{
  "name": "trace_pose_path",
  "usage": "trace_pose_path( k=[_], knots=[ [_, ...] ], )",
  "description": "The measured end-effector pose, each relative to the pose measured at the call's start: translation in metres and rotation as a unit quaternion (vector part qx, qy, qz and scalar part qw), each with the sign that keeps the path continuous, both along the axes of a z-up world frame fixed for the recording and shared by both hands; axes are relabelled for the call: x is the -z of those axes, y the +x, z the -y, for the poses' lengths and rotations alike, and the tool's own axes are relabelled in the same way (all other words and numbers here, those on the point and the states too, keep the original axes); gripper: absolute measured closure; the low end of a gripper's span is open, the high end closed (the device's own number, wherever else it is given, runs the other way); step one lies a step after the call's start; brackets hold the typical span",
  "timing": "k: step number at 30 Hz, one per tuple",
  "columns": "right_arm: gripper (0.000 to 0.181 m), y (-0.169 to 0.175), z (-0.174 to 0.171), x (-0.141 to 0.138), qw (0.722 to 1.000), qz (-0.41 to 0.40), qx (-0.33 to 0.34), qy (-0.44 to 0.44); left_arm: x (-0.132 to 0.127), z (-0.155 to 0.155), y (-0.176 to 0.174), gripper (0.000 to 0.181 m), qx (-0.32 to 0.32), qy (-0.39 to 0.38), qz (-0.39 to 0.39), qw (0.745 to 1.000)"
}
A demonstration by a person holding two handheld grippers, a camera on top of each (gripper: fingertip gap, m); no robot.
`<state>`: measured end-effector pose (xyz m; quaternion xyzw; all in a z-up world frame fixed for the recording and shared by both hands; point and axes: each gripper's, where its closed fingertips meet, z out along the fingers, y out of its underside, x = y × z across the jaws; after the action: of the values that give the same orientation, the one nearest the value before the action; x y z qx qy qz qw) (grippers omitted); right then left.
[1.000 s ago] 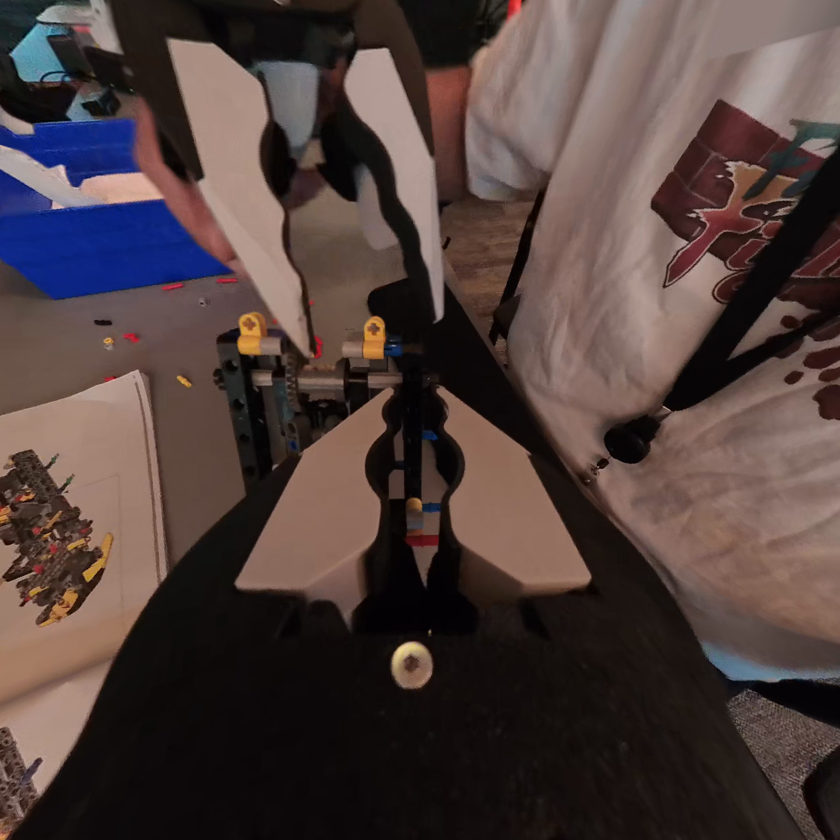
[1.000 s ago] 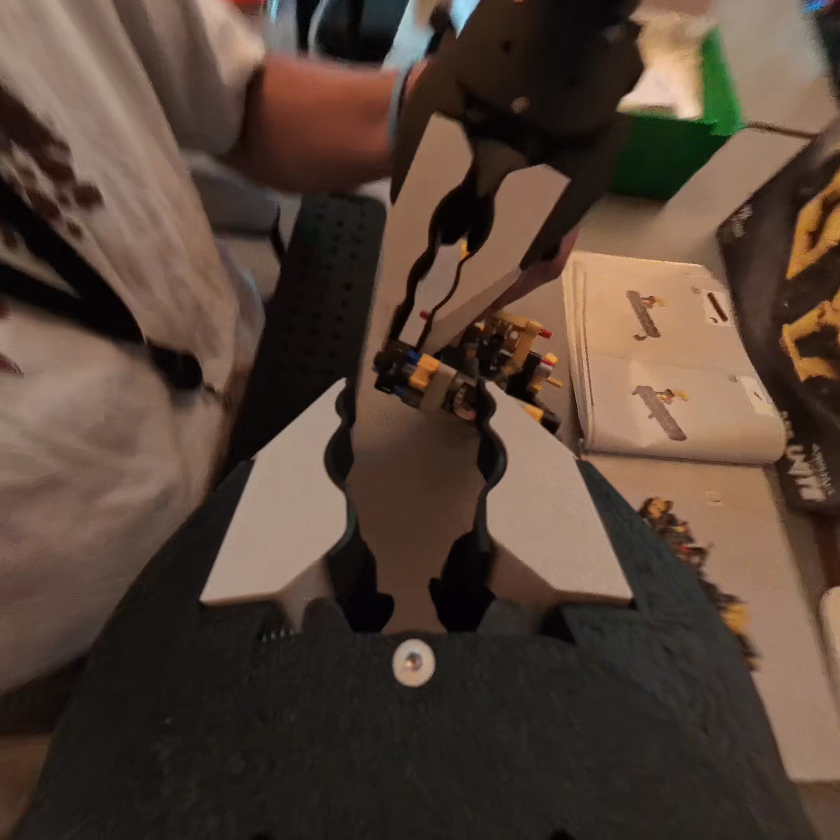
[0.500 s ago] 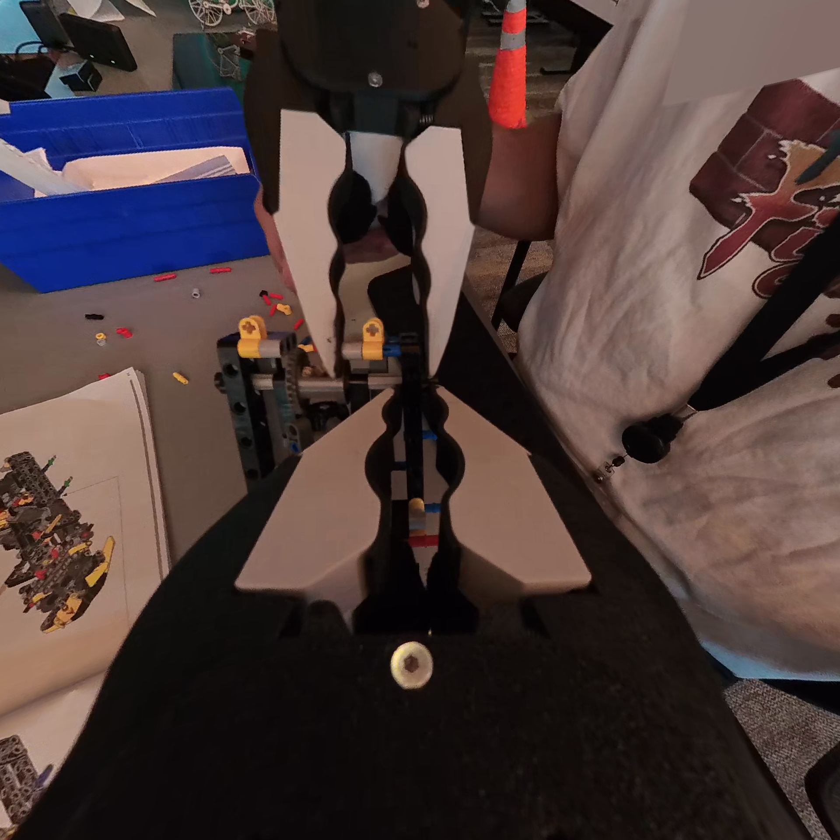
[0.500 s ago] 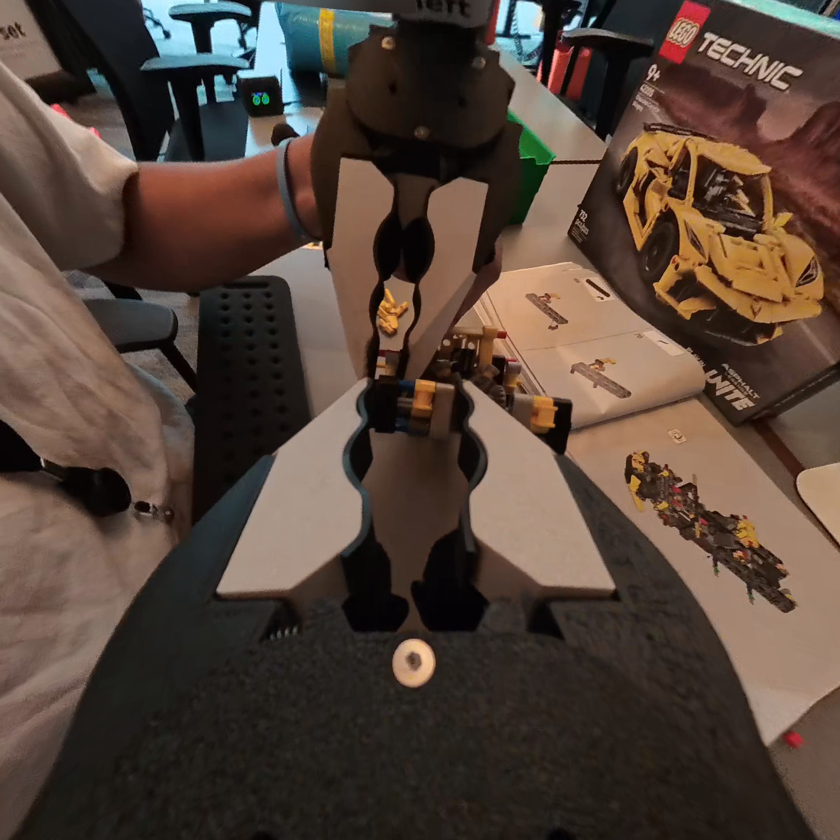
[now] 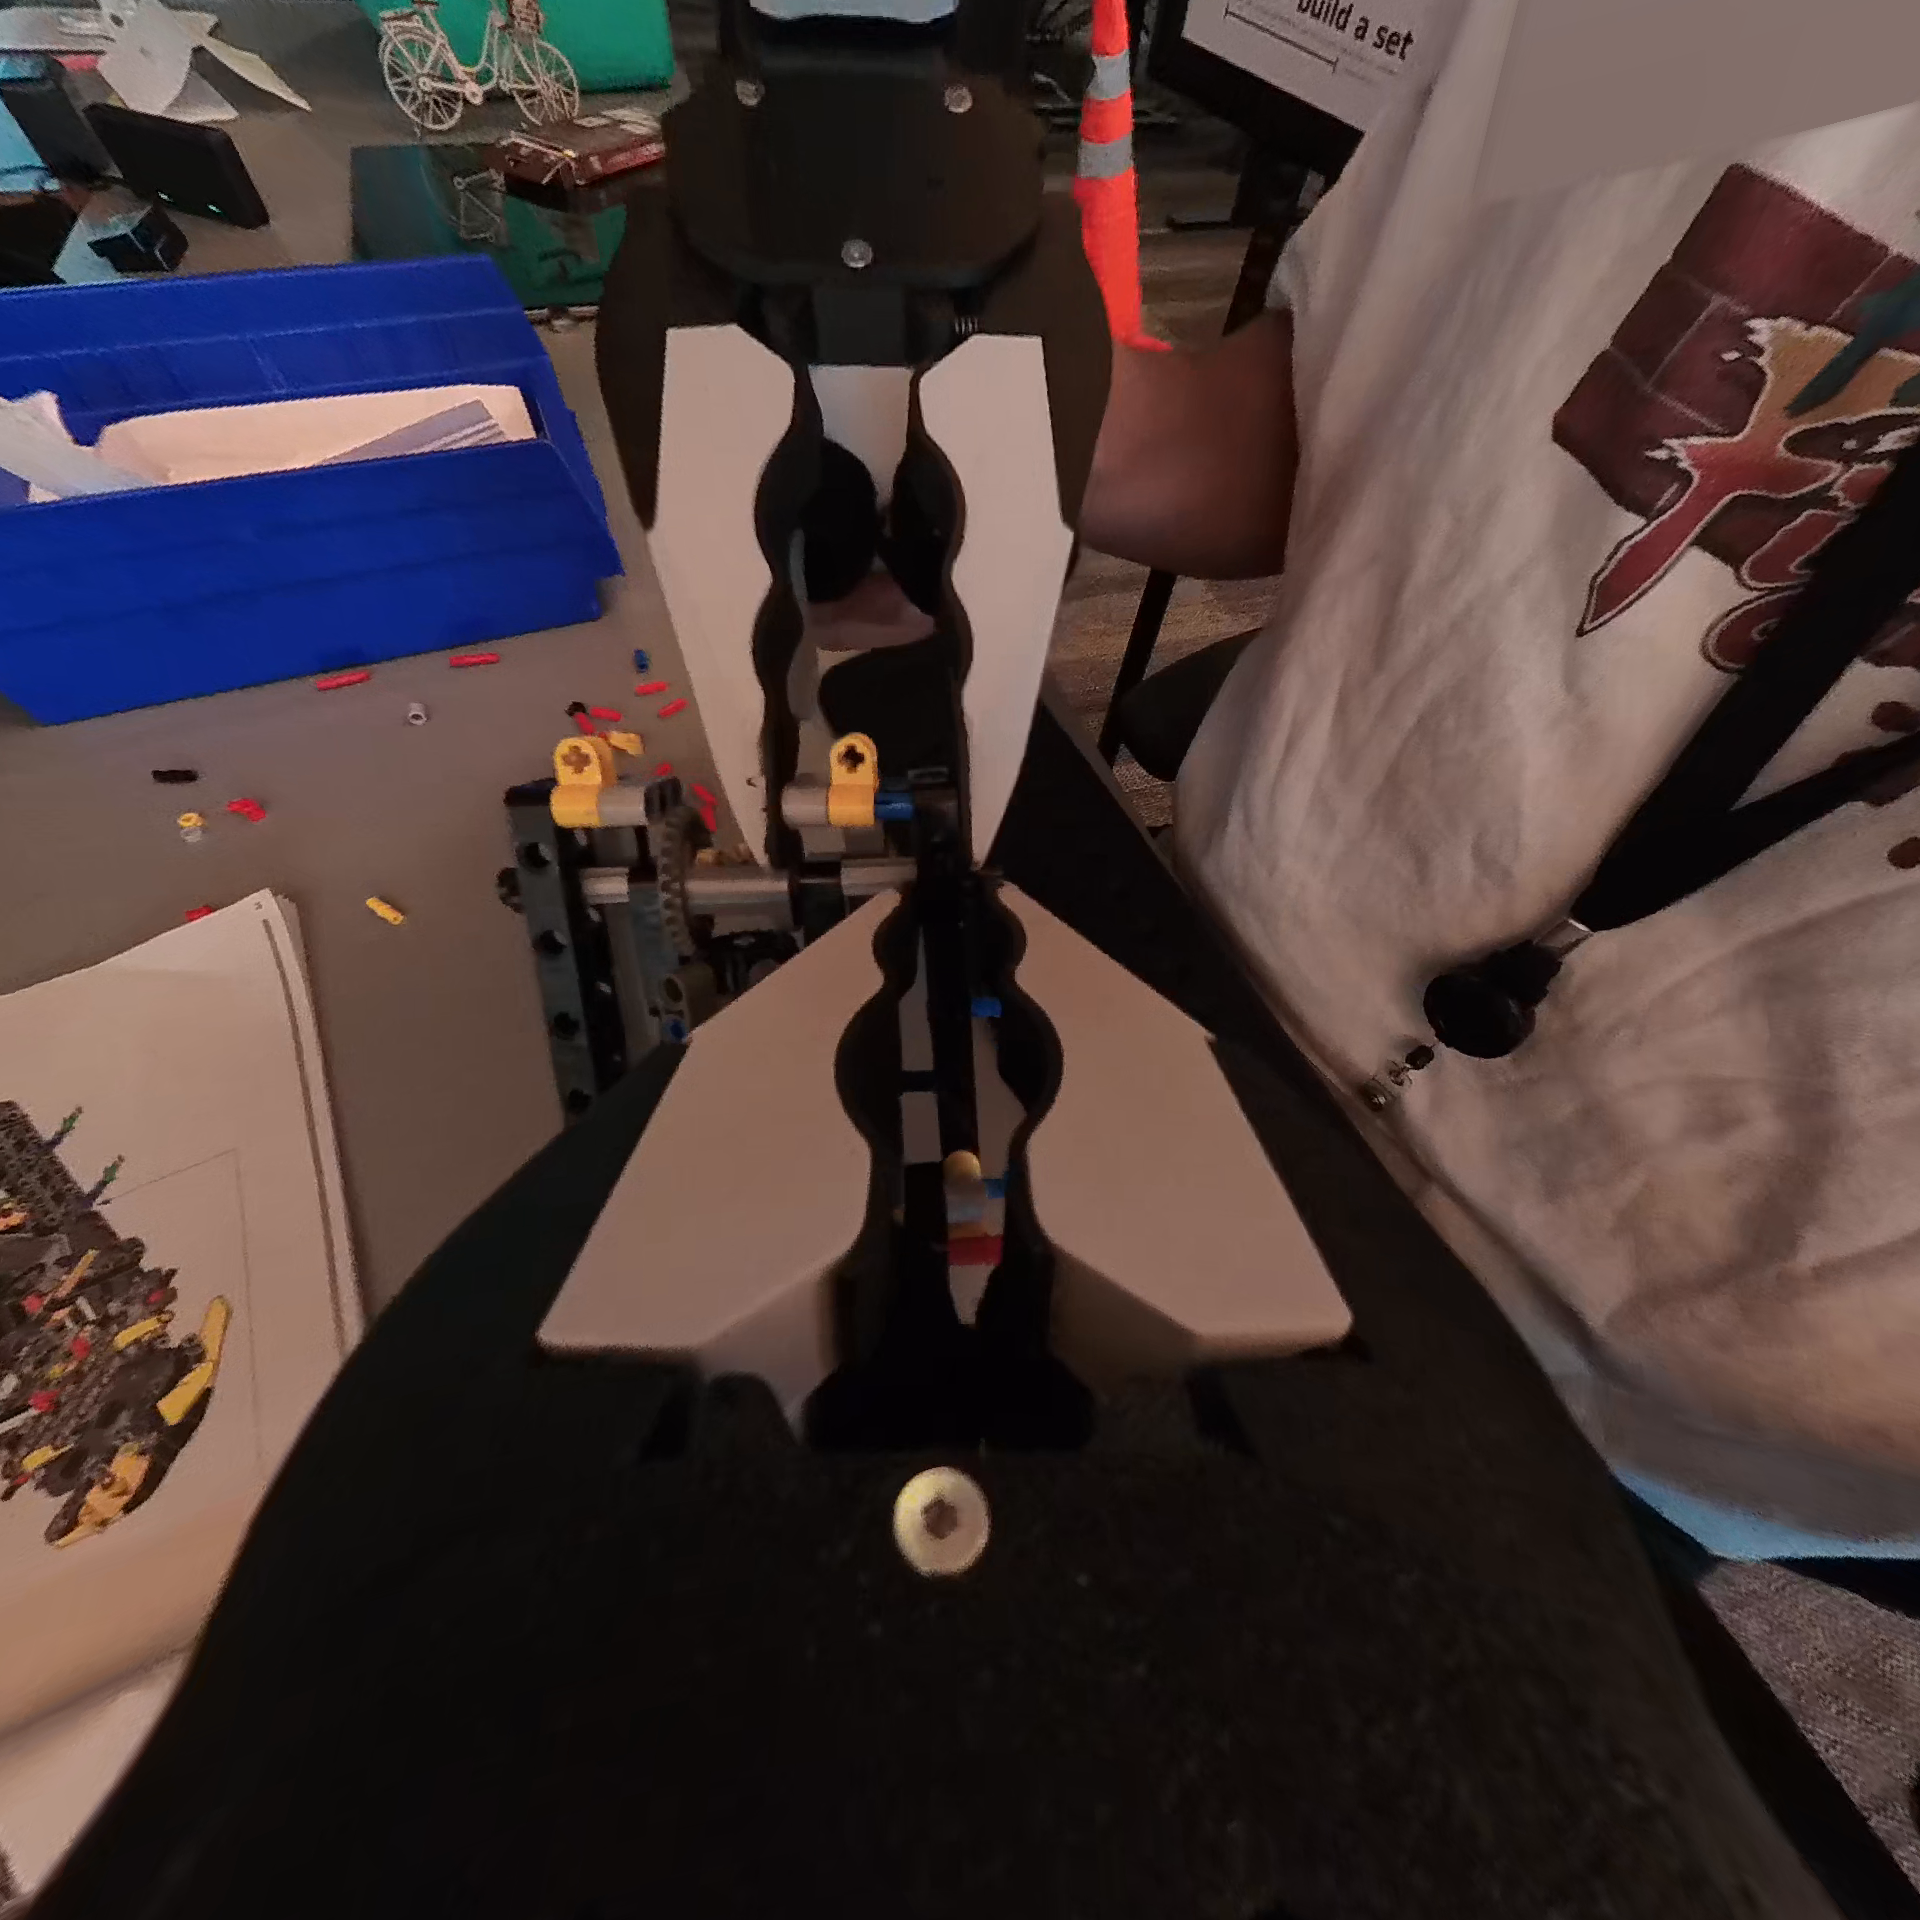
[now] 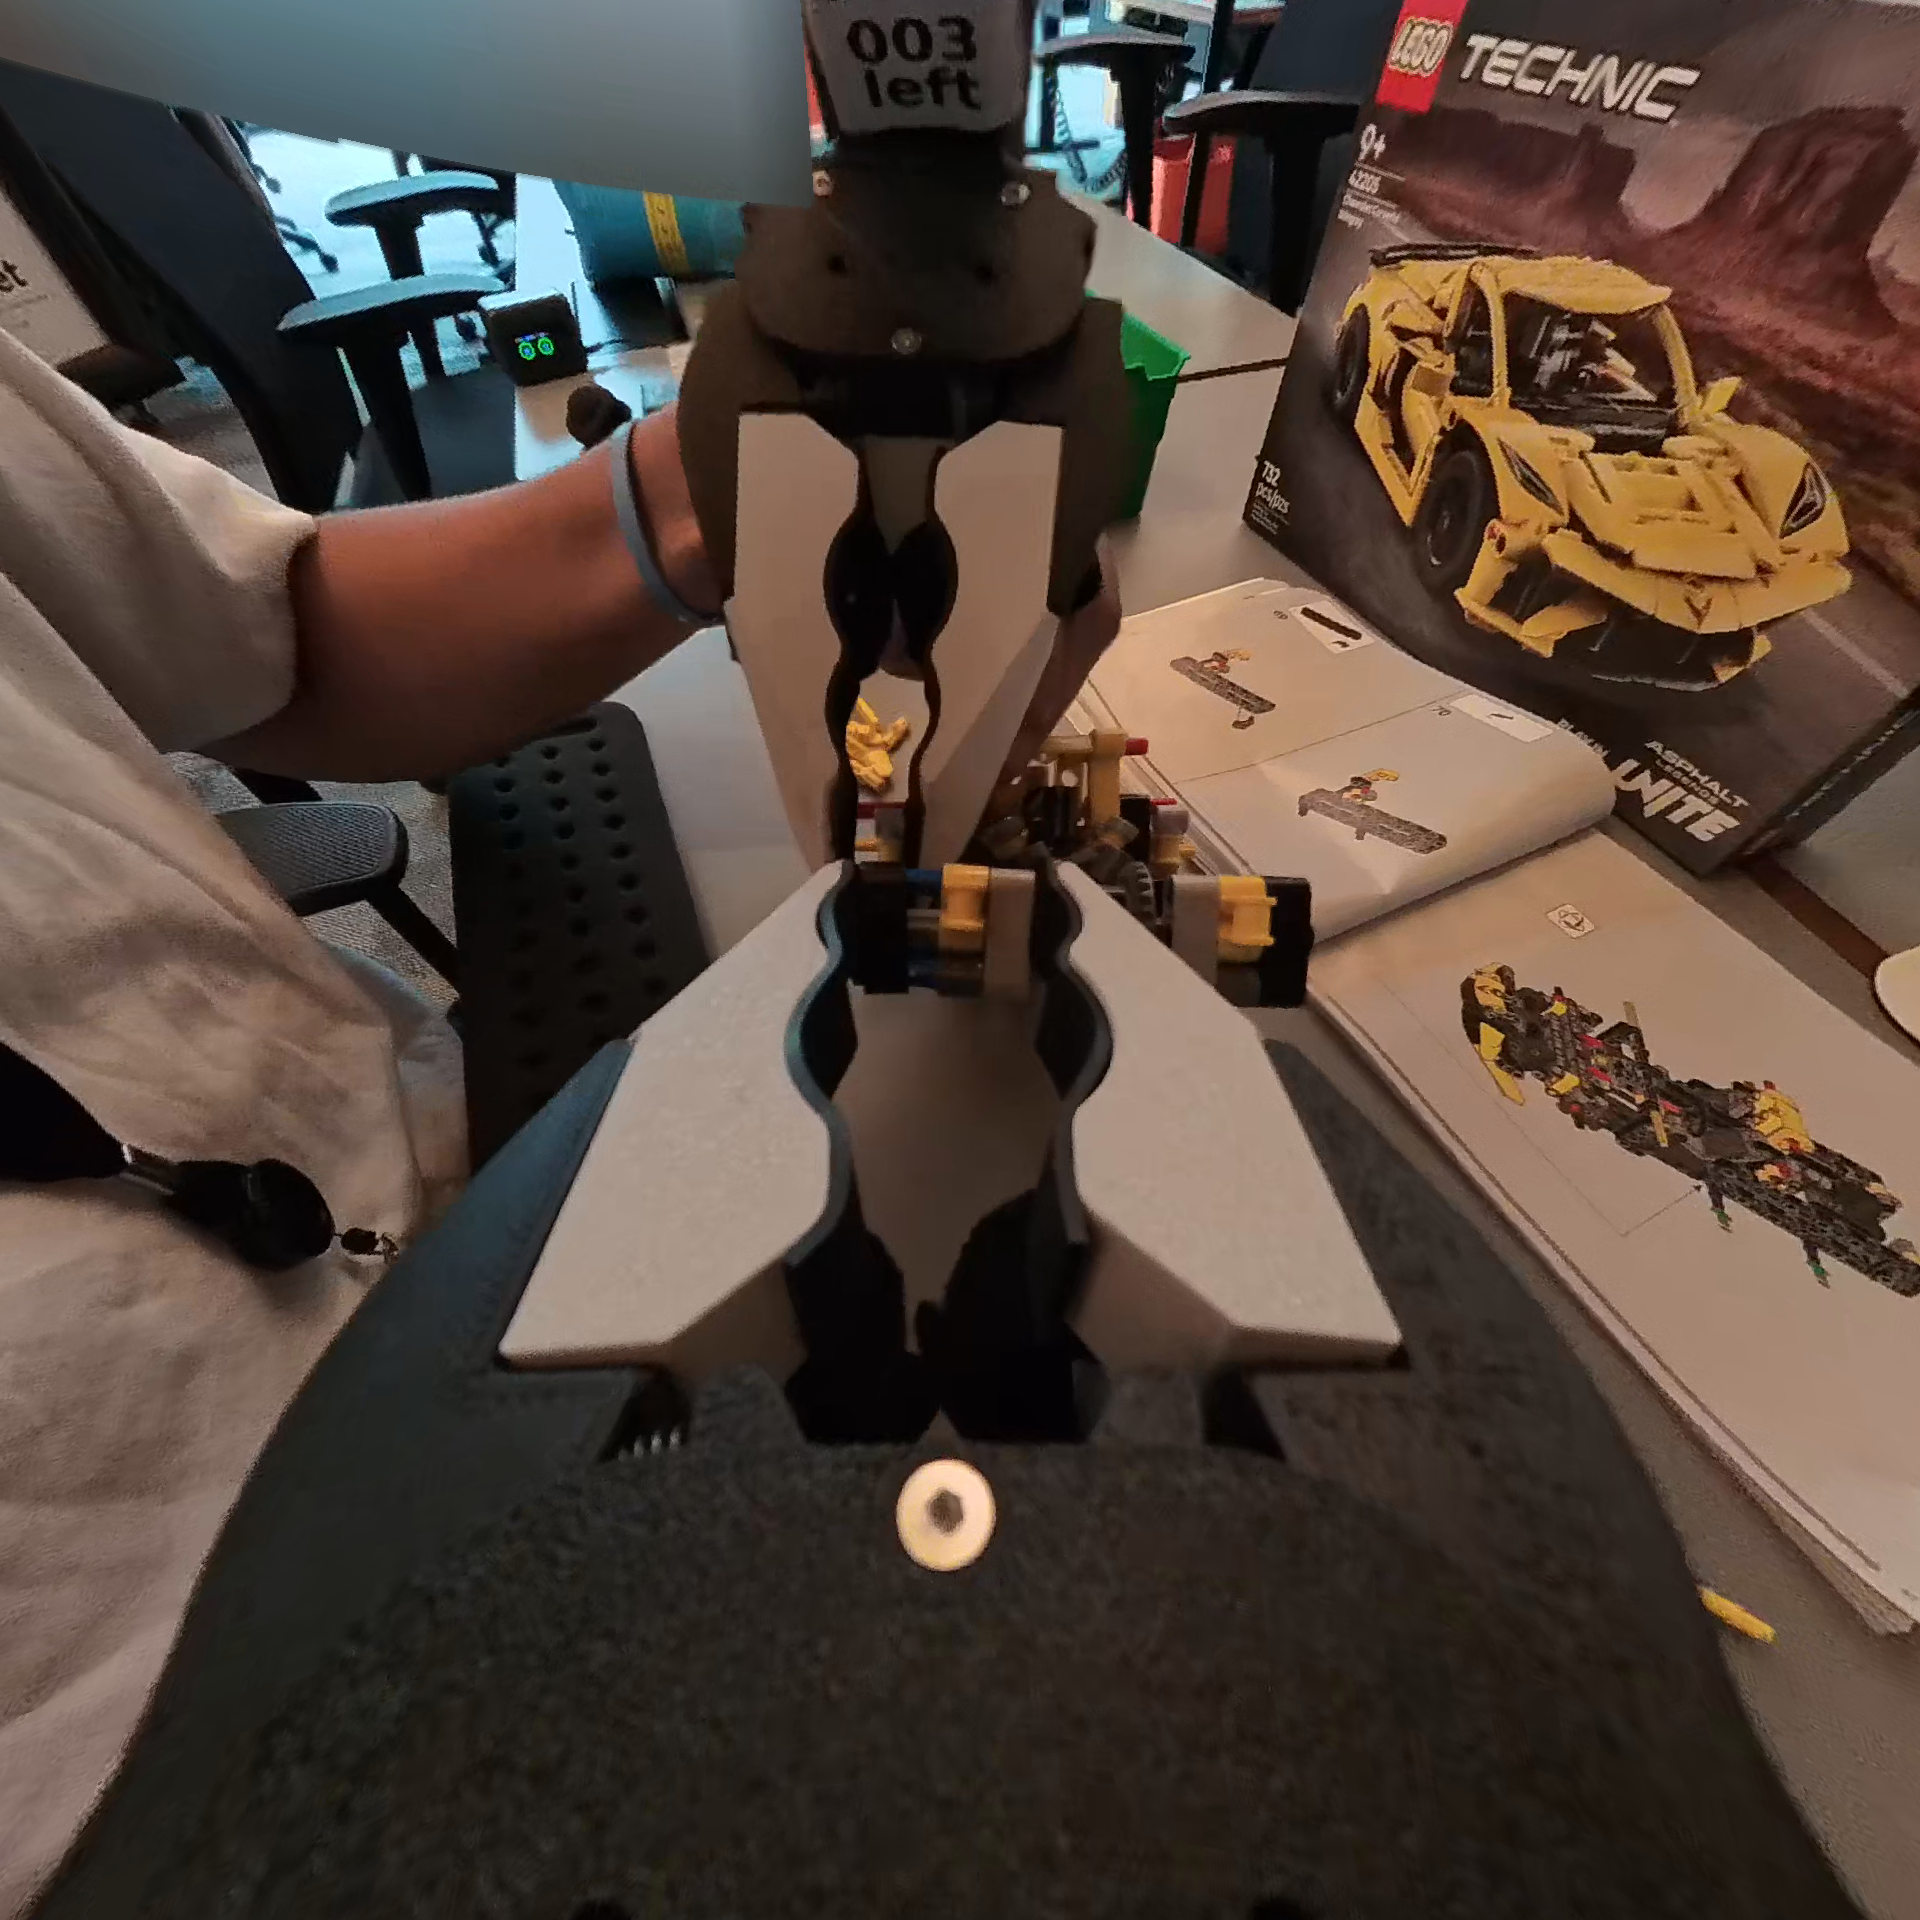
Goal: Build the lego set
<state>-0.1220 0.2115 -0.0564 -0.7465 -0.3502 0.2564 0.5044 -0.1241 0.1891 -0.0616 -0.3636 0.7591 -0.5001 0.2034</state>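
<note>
The grey table carries a blue bin, open instruction booklets, a set box, scattered small red and yellow pins, and the partly built model.

Printed writing, described without its wording:

- The box at the back of the desk carries a brand logo on a red patch, large white lettering beside it, small age and piece-count figures down its left edge, and a white title at the bottom.
- A grey label with dark characters sits on top of the left claw.
- The open booklet has small step numbers, too small to read.
- A white sign bears dark lettering.
- The shirt has a lettered graphic.
</note>
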Motion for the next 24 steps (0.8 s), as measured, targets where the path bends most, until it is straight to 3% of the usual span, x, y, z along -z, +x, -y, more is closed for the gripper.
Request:
trace_pose_path(
  k=[2,5,7,9,13,17,24],
  knots=[
    [0.150,0.007,0.001,0.001,1.000,-0.014,-0.004,-0.007,-0.007,-0.006,0.003,0.167,-0.037,-0.005,0.033,0.999],
    [0.150,0.021,0.007,0.012,0.999,-0.029,0.000,-0.014,-0.023,-0.043,-0.017,0.152,-0.131,-0.064,0.063,0.987],
    [0.150,0.033,0.014,0.024,0.998,-0.049,0.006,-0.028,-0.008,-0.073,-0.028,0.140,-0.201,-0.048,0.064,0.976],
    [0.150,0.049,0.020,0.037,0.997,-0.068,0.009,-0.043,0.020,-0.085,-0.029,0.132,-0.232,-0.012,0.041,0.972],
    [0.150,0.076,0.028,0.062,0.993,-0.093,0.001,-0.078,0.064,-0.069,-0.003,0.112,-0.206,0.002,-0.026,0.978],
    [0.149,0.094,0.035,0.090,0.993,-0.073,-0.018,-0.096,0.092,-0.050,0.022,0.100,-0.170,0.041,-0.069,0.982],
    [0.149,0.102,0.036,0.133,0.989,0.017,-0.040,-0.144,0.126,-0.034,0.041,0.099,-0.149,0.093,-0.137,0.975]
  ],
)
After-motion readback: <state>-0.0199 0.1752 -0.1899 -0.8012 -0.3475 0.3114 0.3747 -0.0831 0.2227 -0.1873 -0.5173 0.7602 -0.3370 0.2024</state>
